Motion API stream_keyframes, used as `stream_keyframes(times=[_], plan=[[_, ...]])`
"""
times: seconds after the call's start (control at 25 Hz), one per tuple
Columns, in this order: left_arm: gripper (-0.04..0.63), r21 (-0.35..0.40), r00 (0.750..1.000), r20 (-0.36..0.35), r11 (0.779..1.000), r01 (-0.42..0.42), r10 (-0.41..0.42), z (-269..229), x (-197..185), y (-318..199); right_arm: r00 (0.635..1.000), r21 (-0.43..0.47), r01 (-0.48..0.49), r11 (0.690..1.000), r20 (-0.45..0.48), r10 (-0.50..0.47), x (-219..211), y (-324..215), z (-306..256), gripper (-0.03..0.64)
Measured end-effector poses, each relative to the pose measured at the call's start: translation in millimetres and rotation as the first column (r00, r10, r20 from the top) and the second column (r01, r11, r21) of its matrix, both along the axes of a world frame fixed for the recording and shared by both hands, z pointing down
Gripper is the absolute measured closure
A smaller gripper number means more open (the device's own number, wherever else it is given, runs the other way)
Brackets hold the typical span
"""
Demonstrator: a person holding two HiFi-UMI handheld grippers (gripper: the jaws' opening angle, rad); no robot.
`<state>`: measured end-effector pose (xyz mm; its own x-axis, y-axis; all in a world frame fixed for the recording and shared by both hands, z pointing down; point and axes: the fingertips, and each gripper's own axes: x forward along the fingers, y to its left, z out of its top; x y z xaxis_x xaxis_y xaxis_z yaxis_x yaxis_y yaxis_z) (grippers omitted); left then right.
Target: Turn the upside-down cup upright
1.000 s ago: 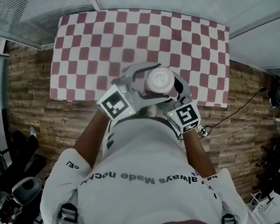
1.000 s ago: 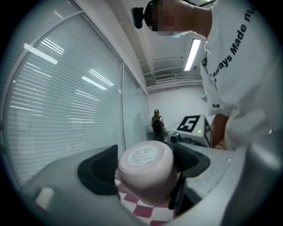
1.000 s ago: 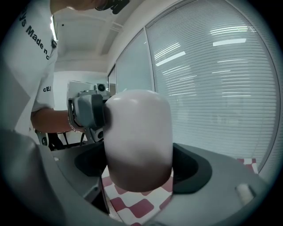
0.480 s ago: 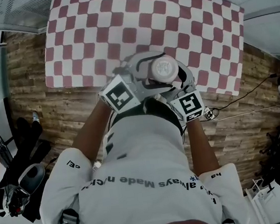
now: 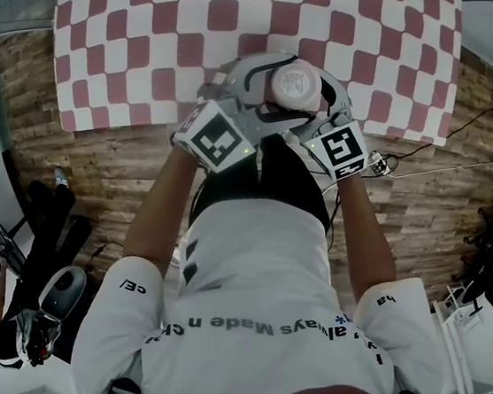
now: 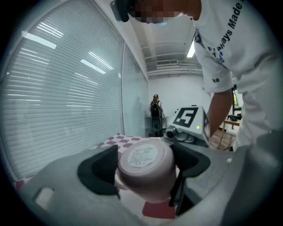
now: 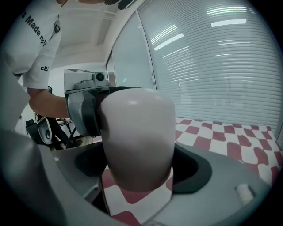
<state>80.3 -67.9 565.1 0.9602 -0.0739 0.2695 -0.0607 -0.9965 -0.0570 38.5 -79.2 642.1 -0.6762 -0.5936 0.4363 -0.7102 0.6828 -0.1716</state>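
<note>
Pink cup (image 5: pixel 295 86) base-up over checkered cloth (image 5: pixel 155 33) near its front edge | clamped on the wall by left gripper (image 5: pixel 260 101) and right gripper (image 5: pixel 326 102), opposite sides | two-sided hold likely for steadying through the flip | not yet upright, rim down

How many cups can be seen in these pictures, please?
1. The cup is base-up above the near edge of the checkered table, gripped between the left tool and the right tool. No other cup shows.
</note>
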Motion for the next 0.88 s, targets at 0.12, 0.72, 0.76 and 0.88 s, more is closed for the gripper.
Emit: stream_keyframes(times=[0.12, 0.72, 0.76, 0.88], plan=[[0.195, 0.019, 0.999, 0.039, 1.0, -0.011, 0.01, 34, 3, -6, 1.0, -0.01, 0.007, 1.0, -0.013, -0.007, 2, -8, 32, 0.189], [0.195, 0.079, 0.988, 0.156, 0.997, -0.012, -0.001, 113, 1, -12, 0.994, -0.015, 0.011, 1.0, -0.109, -0.013, -2, -17, 111, 0.189], [0.195, 0.082, 0.986, 0.165, 0.997, -0.014, 0.0, 117, 1, -11, 0.993, -0.018, 0.009, 1.0, -0.119, -0.011, -2, -17, 115, 0.189], [0.195, 0.082, 0.985, 0.172, 0.997, -0.013, -0.001, 124, 1, -8, 0.99, -0.019, 0.005, 1.0, -0.143, -0.007, -2, -14, 123, 0.187]])
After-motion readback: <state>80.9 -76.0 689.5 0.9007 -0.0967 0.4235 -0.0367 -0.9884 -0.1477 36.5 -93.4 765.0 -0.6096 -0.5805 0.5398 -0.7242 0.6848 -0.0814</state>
